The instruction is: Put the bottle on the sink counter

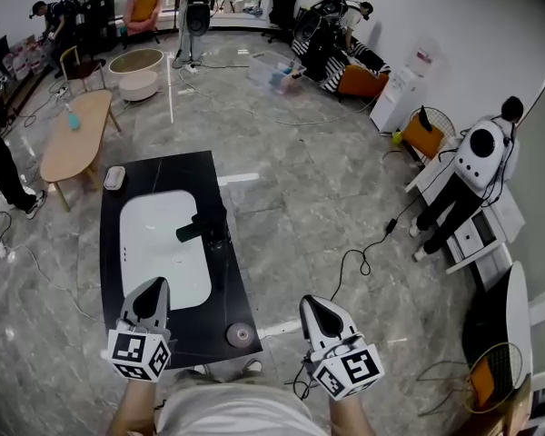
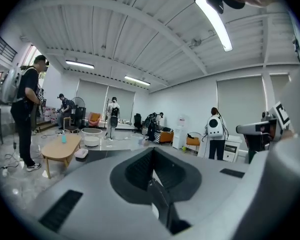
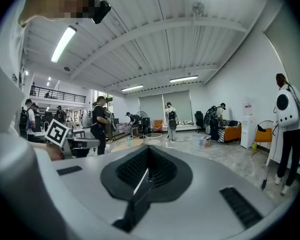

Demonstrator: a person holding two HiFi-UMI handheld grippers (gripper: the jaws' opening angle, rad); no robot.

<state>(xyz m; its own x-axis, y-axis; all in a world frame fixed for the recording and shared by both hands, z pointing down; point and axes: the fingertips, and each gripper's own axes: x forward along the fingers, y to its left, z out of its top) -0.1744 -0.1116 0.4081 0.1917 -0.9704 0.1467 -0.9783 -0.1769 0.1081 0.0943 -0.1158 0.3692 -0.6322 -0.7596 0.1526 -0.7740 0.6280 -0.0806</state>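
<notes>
Plainly, left hand-held gripper (image 1: 153, 286) and right hand-held gripper (image 1: 312, 303) pinch closed, empty, beside glossy black counter (image 1: 159, 174).

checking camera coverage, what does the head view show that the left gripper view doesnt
Only the head view: the white basin and black faucet set in the dark sink counter, and a round metal disc near the counter's close corner.

Only the left gripper view: the ceiling with its light strips, and the left gripper seen close up, jaws shut together with nothing between them.

Both: the wooden table with a small blue bottle standing on it, the white dish, and people across the room.
</notes>
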